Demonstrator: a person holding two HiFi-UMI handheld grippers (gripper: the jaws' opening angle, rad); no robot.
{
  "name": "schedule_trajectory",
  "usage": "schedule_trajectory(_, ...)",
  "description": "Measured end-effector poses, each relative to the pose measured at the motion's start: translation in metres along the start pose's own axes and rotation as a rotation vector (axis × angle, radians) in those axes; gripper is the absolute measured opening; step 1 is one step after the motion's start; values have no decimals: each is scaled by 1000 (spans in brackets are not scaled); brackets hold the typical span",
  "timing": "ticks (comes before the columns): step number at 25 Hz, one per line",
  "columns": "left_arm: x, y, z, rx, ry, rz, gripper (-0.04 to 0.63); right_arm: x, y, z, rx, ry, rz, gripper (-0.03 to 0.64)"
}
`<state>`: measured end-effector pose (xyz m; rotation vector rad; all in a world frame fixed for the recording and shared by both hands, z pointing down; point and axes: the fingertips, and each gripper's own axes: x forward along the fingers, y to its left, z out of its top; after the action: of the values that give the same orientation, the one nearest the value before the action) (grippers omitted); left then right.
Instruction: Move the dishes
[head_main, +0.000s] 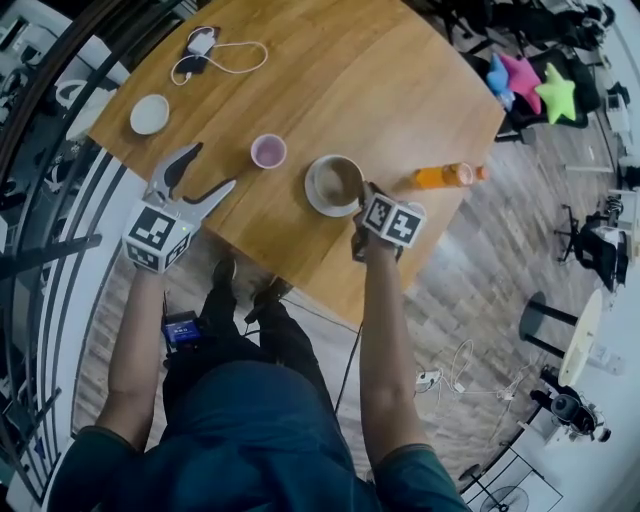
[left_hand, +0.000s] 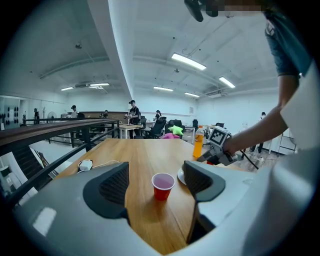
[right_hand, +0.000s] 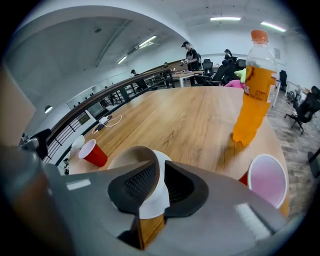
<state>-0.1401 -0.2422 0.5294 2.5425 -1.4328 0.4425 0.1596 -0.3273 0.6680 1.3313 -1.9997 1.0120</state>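
Rim of the brown-lined white bowl (head_main: 335, 185), five o'clock on the wooden bench (head_main: 330, 80), sits pinched in the right tongs (right_hand: 159, 175); left tongs (head_main: 210, 168) gape wide, empty. It looks rigid, slick, breakable: grip that rim firmly.

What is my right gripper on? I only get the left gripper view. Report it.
Observer: The right gripper is closed on the rim of the bowl, one pad inside, one outside.
Operator: Tell me what stands beside it.
Observer: A second red cup stands close by, at the right of the right gripper view.
Operator: Now say what lies left of my left gripper.
Observer: A small white dish sits ahead of it and to its left in the head view.
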Motion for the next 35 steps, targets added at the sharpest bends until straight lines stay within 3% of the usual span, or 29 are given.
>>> schedule_trajectory(11,-1,4,-5,-8,15,-8,345,16,-4,-16,69,60,-15,36)
schedule_trajectory(25,-1,1,-6,15,23,-33,344,-42,-16,-13,203,-42,11,20)
schedule_trajectory(35,13,-11,9,49,40,-79,344,-86,-60,-40,281,-58,-54,21)
